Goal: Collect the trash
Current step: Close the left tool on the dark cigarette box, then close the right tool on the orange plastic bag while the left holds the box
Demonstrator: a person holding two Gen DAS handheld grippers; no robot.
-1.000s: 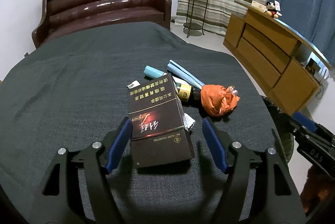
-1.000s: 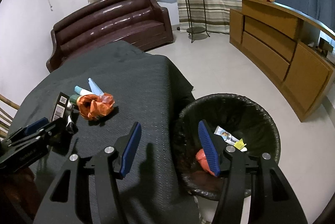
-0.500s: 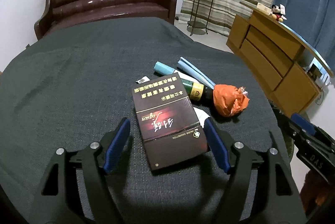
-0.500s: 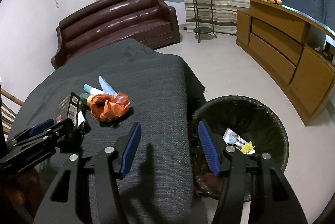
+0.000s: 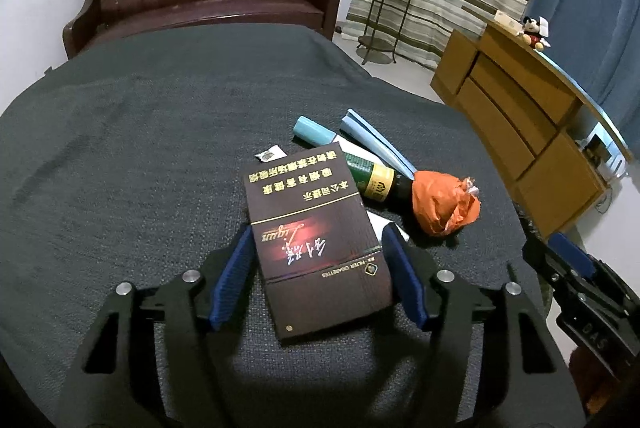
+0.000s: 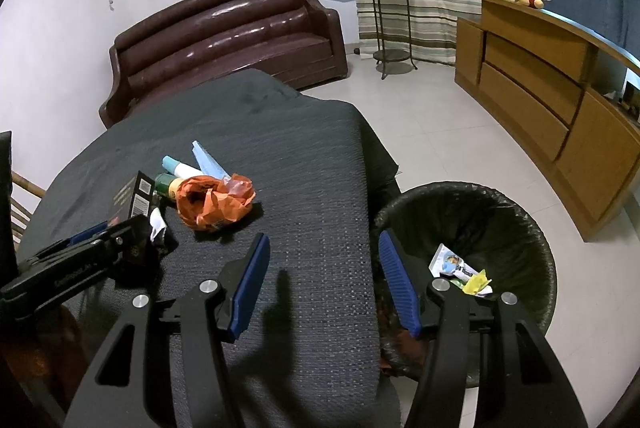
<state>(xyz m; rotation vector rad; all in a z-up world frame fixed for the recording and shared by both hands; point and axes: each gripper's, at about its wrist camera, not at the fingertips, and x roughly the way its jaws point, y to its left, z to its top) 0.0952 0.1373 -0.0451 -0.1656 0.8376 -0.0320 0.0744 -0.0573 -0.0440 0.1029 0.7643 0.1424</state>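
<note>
The left gripper [image 5: 318, 260] has slid forward around the dark cigarette carton [image 5: 316, 240] since a second ago, and its jaws have just been closing in on it. The blue pads now sit right against the carton's two long edges, the left pad at one edge and the right pad [image 5: 402, 282] at the other, so it looks like a grip, though whether they press hard I can't tell. The carton lies flat on the dark grey cloth [image 5: 120, 147], gold lettering up.

Just beyond it sits the rest of the trash, all bunched together: a green bottle with a yellow label [image 5: 370, 177], a crumpled orange plastic bag [image 5: 442, 203] touching the bottle's end, a pale blue tube [image 5: 314, 131] and a folded light blue paper [image 5: 374, 141]. A tiny scrap [image 5: 271, 154] lies near the carton's far corner.

The right gripper [image 6: 324, 276] hangs with its jaws apart and nothing between them, over the cloth's edge. Beside that edge, on the tiled floor, stands the black-lined trash bin [image 6: 516, 224], with a small wrapper [image 6: 450, 262] and a yellow scrap [image 6: 478, 282] already inside.
</note>
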